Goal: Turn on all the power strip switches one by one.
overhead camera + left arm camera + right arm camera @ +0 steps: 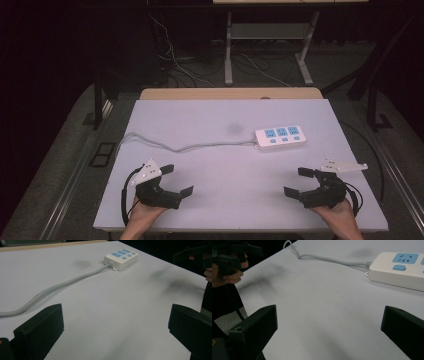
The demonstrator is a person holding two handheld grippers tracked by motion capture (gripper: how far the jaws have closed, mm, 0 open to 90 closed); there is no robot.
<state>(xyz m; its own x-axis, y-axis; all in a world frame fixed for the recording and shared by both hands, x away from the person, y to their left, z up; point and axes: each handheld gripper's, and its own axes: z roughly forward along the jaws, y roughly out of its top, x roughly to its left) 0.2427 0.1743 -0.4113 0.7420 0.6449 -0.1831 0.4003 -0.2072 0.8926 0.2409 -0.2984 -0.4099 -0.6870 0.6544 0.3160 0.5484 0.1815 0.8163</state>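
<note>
A white power strip [280, 137] with blue sockets and switches lies on the white table [210, 120], right of centre; it is also in the left gripper view [121, 257] and the right gripper view [402, 270]. Its grey cable [170, 146] runs left across the table and off the left edge. My left gripper [176, 180] rests near the front left edge, jaws wide apart, holding nothing. My right gripper [298, 181] sits near the front right edge, likewise open and empty. Both point toward the table's middle.
A wooden tabletop edge [230, 93] shows behind the white table. Beyond it stand a white desk frame [265, 45] and loose wires [175, 60] on a dark floor. A faint grey smudge [233, 128] marks the table left of the strip.
</note>
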